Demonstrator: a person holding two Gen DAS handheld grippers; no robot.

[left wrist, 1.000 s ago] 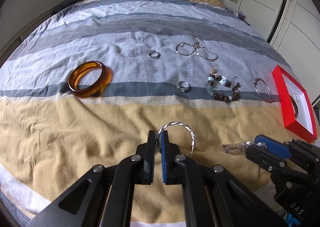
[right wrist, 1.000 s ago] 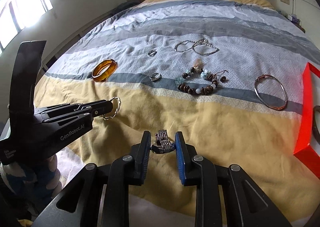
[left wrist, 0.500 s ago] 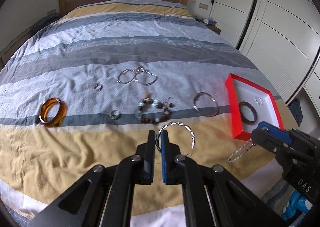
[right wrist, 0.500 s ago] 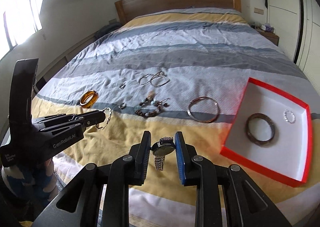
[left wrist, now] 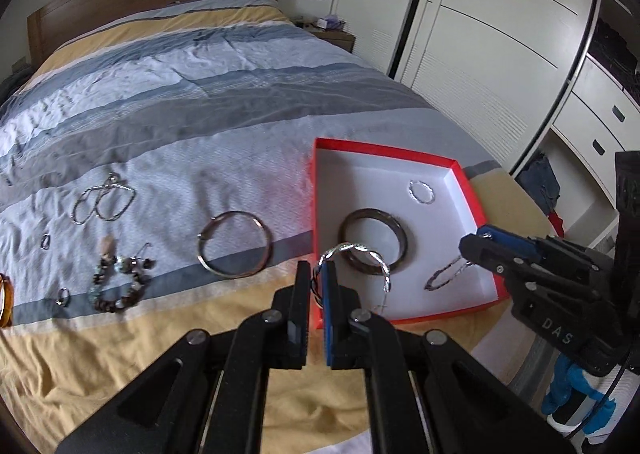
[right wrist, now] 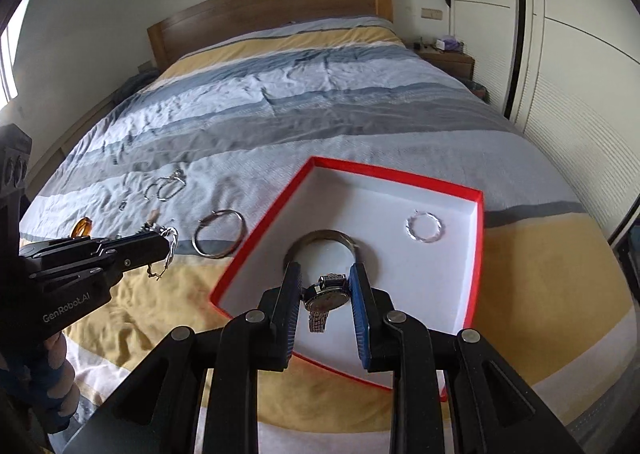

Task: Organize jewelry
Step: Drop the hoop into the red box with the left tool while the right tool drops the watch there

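My left gripper (left wrist: pixel 318 274) is shut on a twisted silver bracelet (left wrist: pixel 360 254), held over the near left edge of the red box (left wrist: pixel 316 190). The box has a white inside and holds a dark bangle (left wrist: pixel 372 242) and a small twisted silver ring (left wrist: pixel 421 191). In the right wrist view, my right gripper (right wrist: pixel 325 286) is shut on a silver watch (right wrist: pixel 326 296) above the near part of the red box (right wrist: pixel 400 174), with the watch band hanging down. The left gripper (right wrist: pixel 162 244) shows at the left of that view, outside the box.
Left of the box on the striped bedcover lie a thin metal bangle (left wrist: pixel 234 244), a bead bracelet (left wrist: pixel 120 282), chain necklaces (left wrist: pixel 102 200), two small rings (left wrist: pixel 45 241) and an amber bangle (left wrist: pixel 4 298). White wardrobes (left wrist: pixel 500 54) stand to the right of the bed.
Both grippers have swung to the right and risen a little, from over the yellow stripe to the red box, each still holding its piece. The watch now hangs over the box.
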